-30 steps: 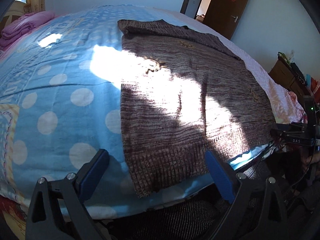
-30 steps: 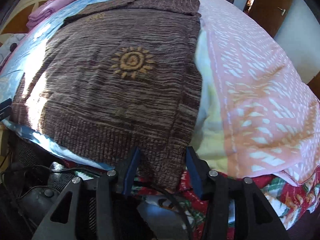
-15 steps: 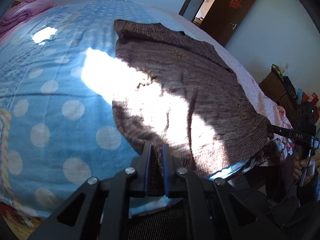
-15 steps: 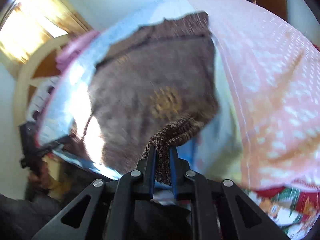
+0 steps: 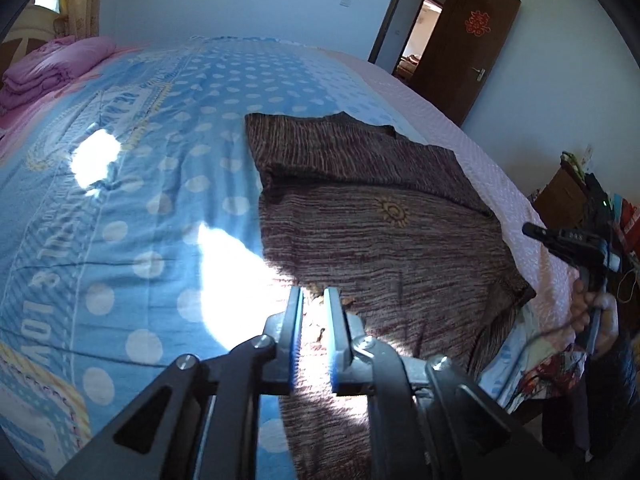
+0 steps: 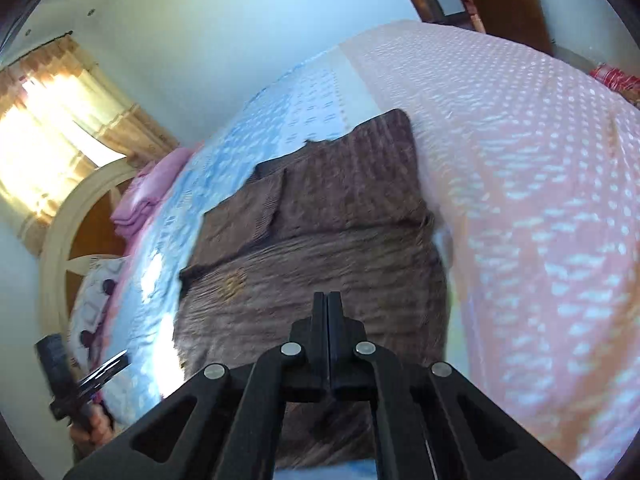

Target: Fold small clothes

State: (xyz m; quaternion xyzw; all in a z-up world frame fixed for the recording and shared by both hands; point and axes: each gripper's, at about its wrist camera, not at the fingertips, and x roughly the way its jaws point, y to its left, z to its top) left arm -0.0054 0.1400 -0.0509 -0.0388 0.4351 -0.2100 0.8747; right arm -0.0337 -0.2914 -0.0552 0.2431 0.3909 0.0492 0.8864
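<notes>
- Left gripper (image 5: 314, 300): jaws drawn close, a narrow gap between them holding the lifted hem of the brown knitted sweater (image 5: 384, 216).
- Right gripper (image 6: 327, 304): jaws pressed together over the sweater; fabric between them cannot be made out.
- Sweater: lies on the bed (image 5: 132, 184), straddling its blue dotted and pink (image 6: 540, 200) covers.
- Folded pink bedding (image 5: 56, 64): at the far corner.

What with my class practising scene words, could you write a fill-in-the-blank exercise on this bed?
1. The brown sweater bears a small yellow ____ motif.
2. The blue sheet beside it is printed with white ____.
3. The folded blanket at the bed's far end is ____ in colour.
Missing words: sun; dots; pink.
</notes>
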